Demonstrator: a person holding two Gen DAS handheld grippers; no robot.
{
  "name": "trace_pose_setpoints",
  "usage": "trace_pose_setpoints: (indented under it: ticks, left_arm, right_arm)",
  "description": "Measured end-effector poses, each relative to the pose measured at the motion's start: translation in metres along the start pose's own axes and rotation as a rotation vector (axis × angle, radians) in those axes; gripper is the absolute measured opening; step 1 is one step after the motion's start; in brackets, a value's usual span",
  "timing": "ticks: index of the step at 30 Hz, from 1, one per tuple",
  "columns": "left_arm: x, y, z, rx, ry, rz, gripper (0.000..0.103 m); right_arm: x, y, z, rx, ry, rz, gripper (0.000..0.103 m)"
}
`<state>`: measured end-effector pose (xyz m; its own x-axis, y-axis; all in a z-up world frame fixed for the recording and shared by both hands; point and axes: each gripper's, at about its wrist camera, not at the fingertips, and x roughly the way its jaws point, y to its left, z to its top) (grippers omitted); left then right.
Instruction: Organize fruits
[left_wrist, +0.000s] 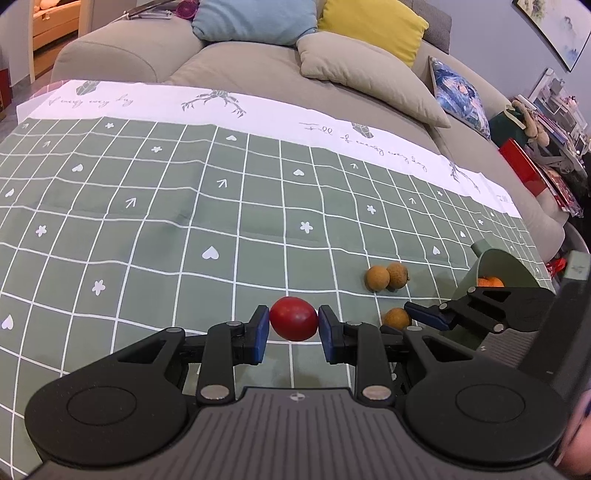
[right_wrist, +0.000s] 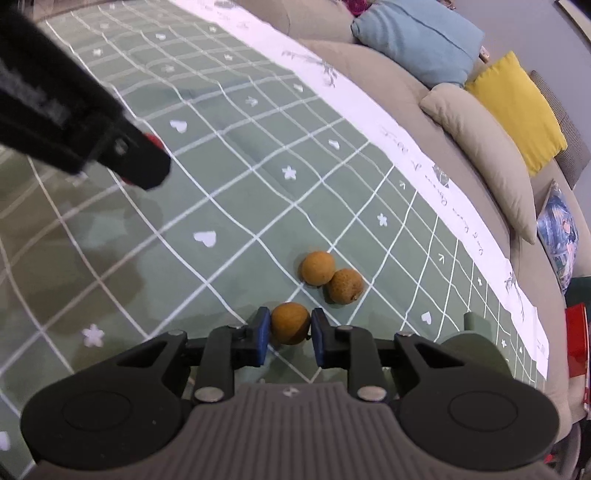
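Beside the sofa (left_wrist: 236, 62), the checked tabletop (left_wrist: 147, 229) carried the fruit: left gripper (left_wrist: 293, 325) clamped a tomato (left_wrist: 293, 318), right gripper (right_wrist: 289, 328) a longan (right_wrist: 290, 323), both near the green bowl (left_wrist: 498, 264). Lifting straight up seemed wisest.

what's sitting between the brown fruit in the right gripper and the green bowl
Nothing visible. The right gripper is shut on the brown fruit, and the green bowl sits just to its right with bare cloth between them. The two other brown fruits lie farther back, off that path.
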<state>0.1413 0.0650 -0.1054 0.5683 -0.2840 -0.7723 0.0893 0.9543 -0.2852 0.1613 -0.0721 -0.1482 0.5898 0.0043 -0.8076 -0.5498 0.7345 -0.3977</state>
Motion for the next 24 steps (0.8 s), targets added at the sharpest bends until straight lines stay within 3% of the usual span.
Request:
trace_pose_setpoints:
  ticks: [12, 16, 24]
  left_arm:
    - [-0.020, -0.032, 0.003, 0.038, 0.001, -0.048, 0.032]
    - [-0.024, -0.054, 0.006, 0.057, 0.011, -0.090, 0.032]
    - [-0.022, -0.111, 0.006, 0.190, 0.041, -0.159, 0.032]
  right_arm:
    - [-0.071, -0.043, -0.010, 0.247, -0.109, 0.117, 0.019]
    - [-0.091, -0.065, -0.029, 0.335, -0.130, 0.116, 0.019]
    - [-0.107, -0.117, -0.085, 0.524, -0.103, 0.118, 0.019]
